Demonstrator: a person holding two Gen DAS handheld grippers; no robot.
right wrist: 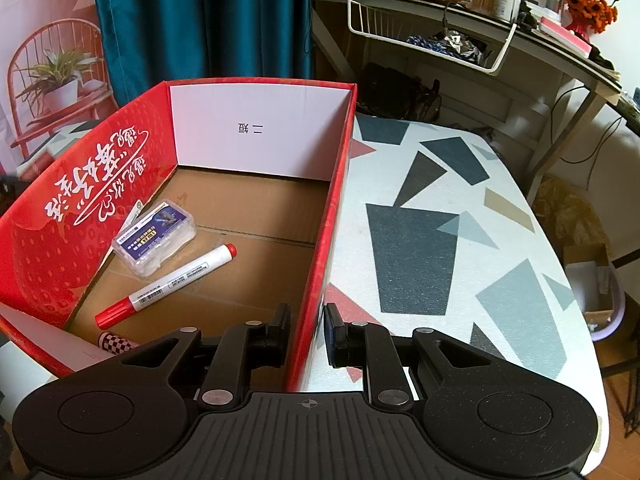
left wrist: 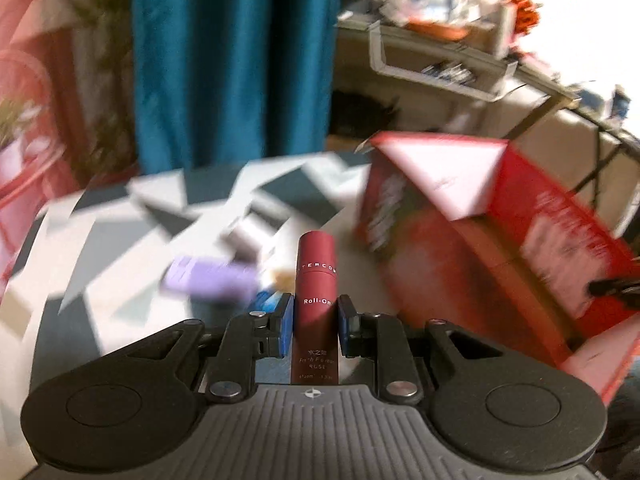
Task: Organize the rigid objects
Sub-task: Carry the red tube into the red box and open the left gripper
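The left gripper point(left wrist: 312, 330) is carrying a dark red roll-on tube point(left wrist: 316, 308), its jaws clamped on the tube's middle. The tube is standing upright between the blue pads point(left wrist: 285, 330), base toward the camera and cap poking out past the tips, a hold that looks chosen to keep it from swinging on the way to the box. Beyond it, blurred by motion, a purple item point(left wrist: 212, 280) and something blue are lying on the patterned bench point(left wrist: 100, 240); what they are I cannot tell for sure. Further right, the red strawberry box point(left wrist: 480, 220) is tilting into view.

The right gripper point(right wrist: 306, 334) is pinching the box's near side wall point(right wrist: 320, 260), one jaw inside and one outside, jaws nearly together on the cardboard, probably to steady the box while things are dropped in. Inside, nearest, a checkered object point(right wrist: 114, 342) is peeking out at the corner; then a red-capped white marker point(right wrist: 168, 286) is lying slantwise on the cardboard floor, and behind it a clear plastic case point(right wrist: 154, 236) is resting near the left wall. The far half of the floor is bare, leaving room for the tube.
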